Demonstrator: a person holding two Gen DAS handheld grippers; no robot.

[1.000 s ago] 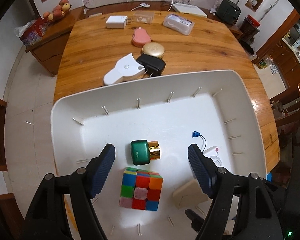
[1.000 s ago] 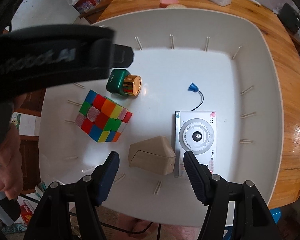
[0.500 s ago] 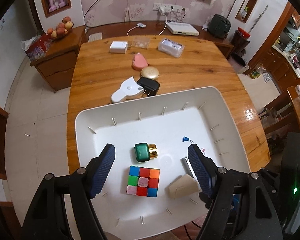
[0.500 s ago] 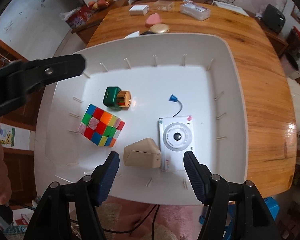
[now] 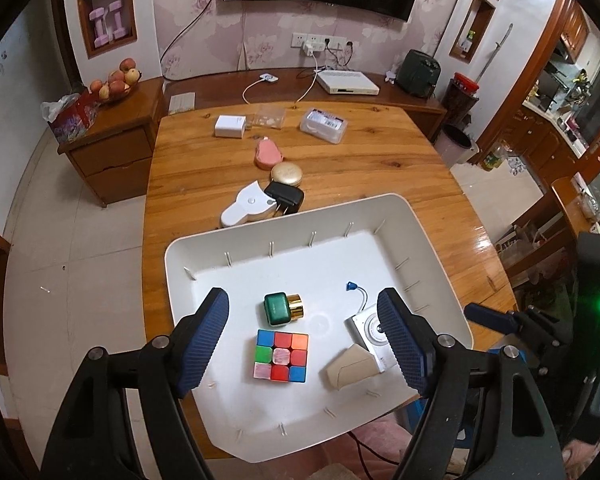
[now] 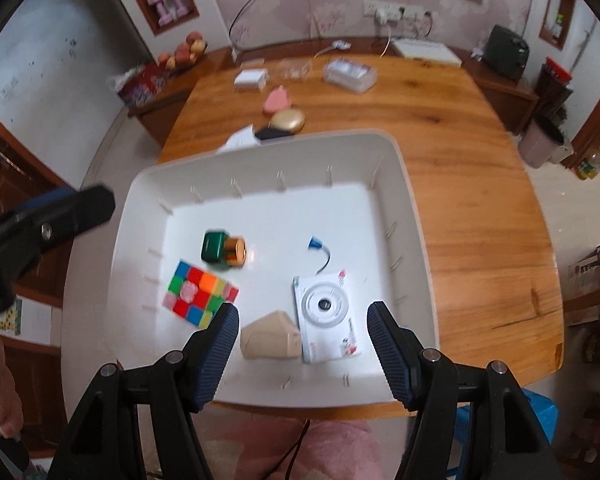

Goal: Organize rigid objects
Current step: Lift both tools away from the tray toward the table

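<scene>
A white bin (image 5: pixel 428 236) (image 6: pixel 410 184) sits at the near end of the wooden table. Inside lie a colourful cube (image 5: pixel 281 356) (image 6: pixel 200 294), a green and gold bottle (image 5: pixel 281 309) (image 6: pixel 222 250), a white camera (image 5: pixel 366 326) (image 6: pixel 327 309) and a beige wedge (image 5: pixel 350 368) (image 6: pixel 270 340). My left gripper (image 5: pixel 305 336) is open and empty, high above the bin. My right gripper (image 6: pixel 303 350) is open and empty, also high above it. On the table beyond the bin lie a white tape measure (image 5: pixel 246 206), a black charger (image 5: pixel 285 199), a gold compact (image 5: pixel 286 174) (image 6: pixel 287 121) and a pink case (image 5: pixel 268 155) (image 6: pixel 277 100).
At the table's far end are a white box (image 5: pixel 231 126), a clear small box (image 5: pixel 270 117) and a clear lidded box (image 5: pixel 324 125). A sideboard with fruit (image 5: pixel 116 80) stands at the left. Chairs (image 5: pixel 572 208) stand at the right.
Both grippers have risen and pulled back from the bin, so the bin and its contents look smaller. Both stay open and empty. Nothing in the bin moved.
</scene>
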